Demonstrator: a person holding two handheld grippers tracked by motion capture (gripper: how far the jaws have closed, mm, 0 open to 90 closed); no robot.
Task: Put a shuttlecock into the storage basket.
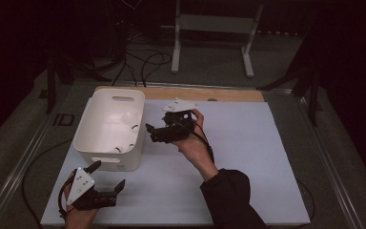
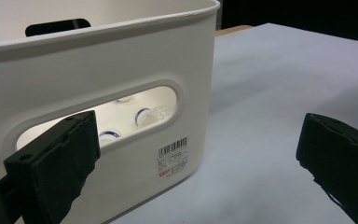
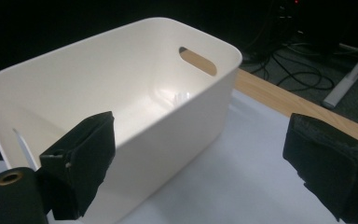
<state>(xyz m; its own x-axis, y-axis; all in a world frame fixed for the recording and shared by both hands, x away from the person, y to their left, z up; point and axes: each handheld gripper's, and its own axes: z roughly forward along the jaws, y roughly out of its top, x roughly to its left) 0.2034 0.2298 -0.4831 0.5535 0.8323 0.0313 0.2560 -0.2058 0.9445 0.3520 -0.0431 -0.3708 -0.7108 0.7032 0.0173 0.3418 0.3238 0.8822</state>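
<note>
Left gripper: lying nearest the camera at the table's front left corner, held in a hand; jaws standing spread, gripping nothing, one jaw tip just beside the bin's near wall.

White bin: sitting on the left part of the white table top, upright, open at the top, a handle slot in each end wall and a barcode label on the near wall. Small white caps with blue rims are showing through the near slot, lying on the bin's floor.

Right gripper: hovering just beside the bin's right wall, held in the person's right hand; jaws standing spread, pinching nothing.

Wooden strip: running along the table's far edge.
</note>
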